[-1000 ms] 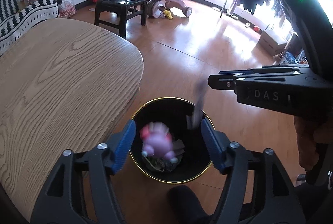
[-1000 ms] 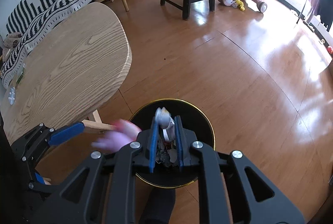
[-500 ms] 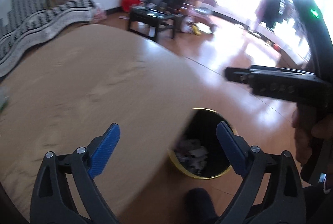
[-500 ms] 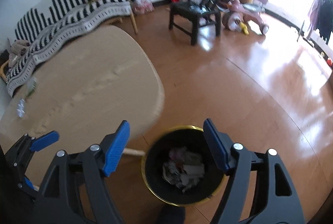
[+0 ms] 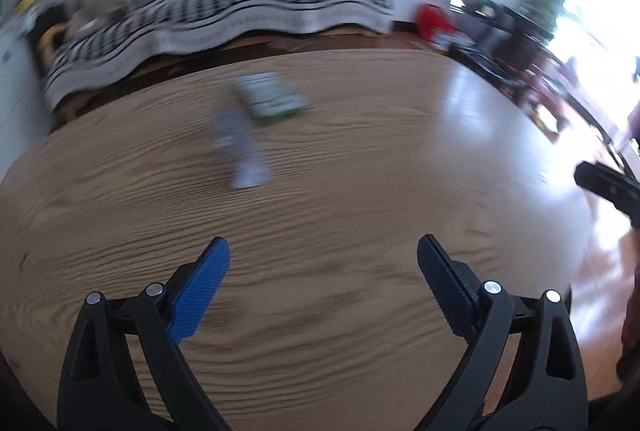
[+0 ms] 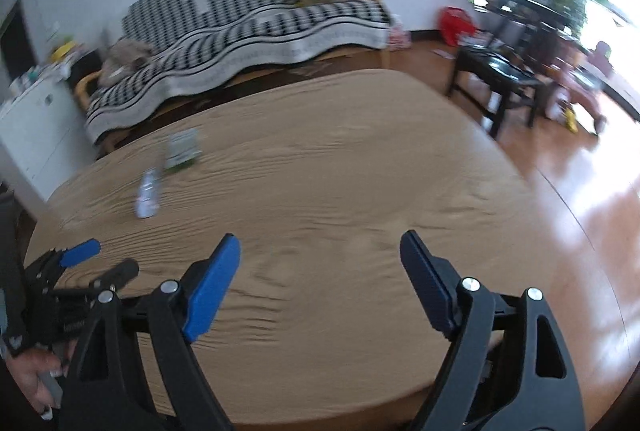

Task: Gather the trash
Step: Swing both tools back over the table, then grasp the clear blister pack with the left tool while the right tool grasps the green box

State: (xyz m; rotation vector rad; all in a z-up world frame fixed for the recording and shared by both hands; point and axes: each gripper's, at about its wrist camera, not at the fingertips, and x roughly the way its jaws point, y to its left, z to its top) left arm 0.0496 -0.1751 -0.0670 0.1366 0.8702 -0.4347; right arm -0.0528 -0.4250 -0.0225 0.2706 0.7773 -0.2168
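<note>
Two pieces of trash lie on the far left part of the wooden table [image 5: 360,331]: a green packet [image 5: 272,101] and, just in front of it, a blurred pale wrapper or small bottle [image 5: 240,151]. The right wrist view shows the same green packet [image 6: 182,149] and pale piece [image 6: 147,197]. My left gripper [image 5: 323,251] hangs open over bare tabletop, well short of both, with nothing between its fingers. Beside it, my right gripper [image 6: 320,251] is over the table [image 6: 360,171]; its jaws are opening and hold nothing. The left gripper [image 6: 102,263] shows at the lower left of the right wrist view.
A sofa with a black-and-white striped cover [image 6: 260,27] stands behind the table. A black chair [image 6: 500,71] and a red bag [image 6: 456,21] are at the right, a white cabinet [image 6: 36,127] at the left. Shiny wooden floor [image 6: 580,191] lies beyond the table's right edge.
A pink toy dropped from the left gripper and a pale scrap left the right gripper into the black bin. Both jaws opened, and both grippers swung from the bin to over the table.
</note>
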